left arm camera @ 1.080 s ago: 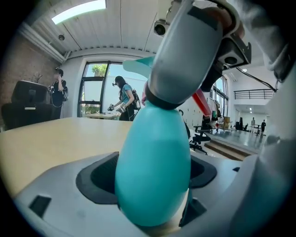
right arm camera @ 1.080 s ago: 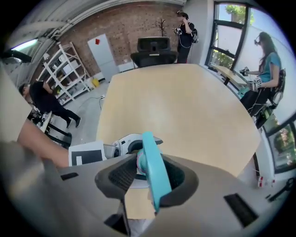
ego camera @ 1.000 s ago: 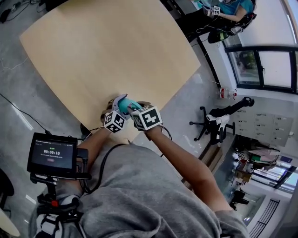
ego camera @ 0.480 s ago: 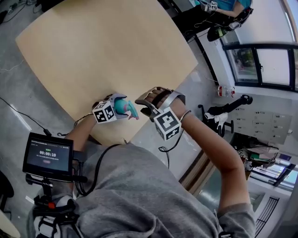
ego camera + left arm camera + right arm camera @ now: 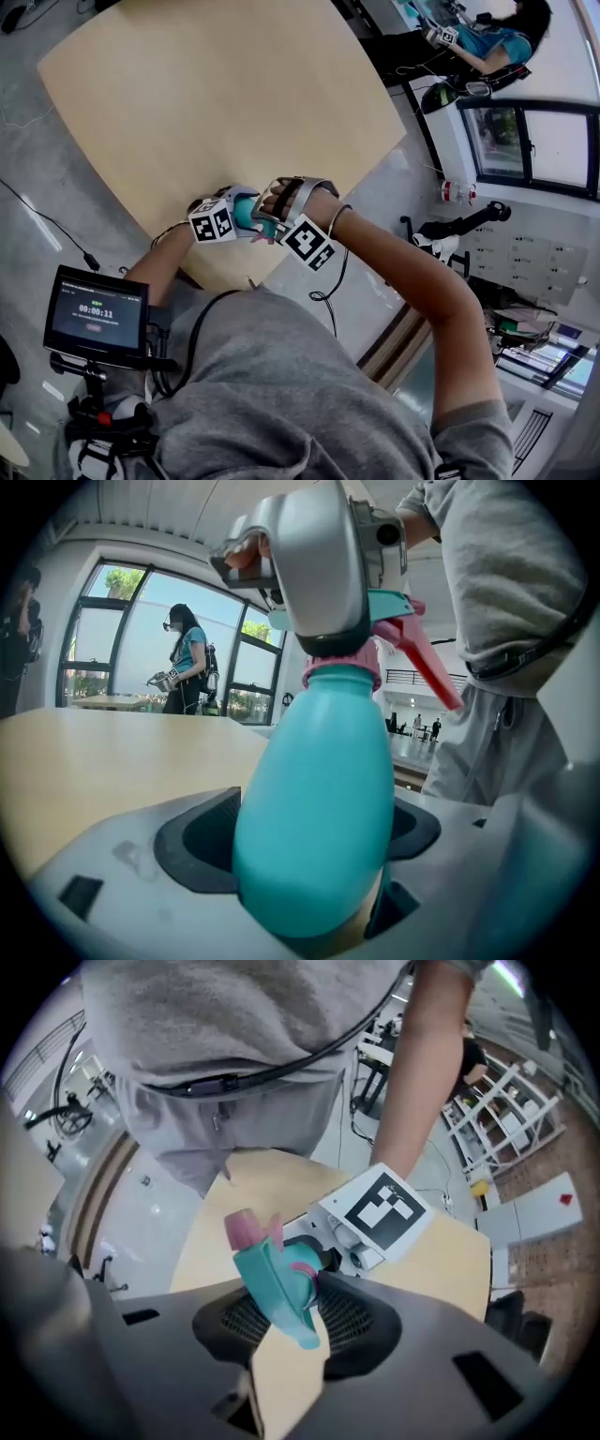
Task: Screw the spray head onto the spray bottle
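Head view: tan table (image 5: 216, 94), grey floor (image 5: 37, 141)

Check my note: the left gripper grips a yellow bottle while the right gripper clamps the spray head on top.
Not yellow: the left gripper view shows the bottle is teal. The left gripper does grip it, and the right gripper, whose jaws have just been closing, clamps the spray head on top.

Note that your spray bottle (image 5: 314, 836) is teal, its spray head (image 5: 277, 1283) teal with a pink trigger (image 5: 427, 667), and the counter (image 5: 206, 103) tan.
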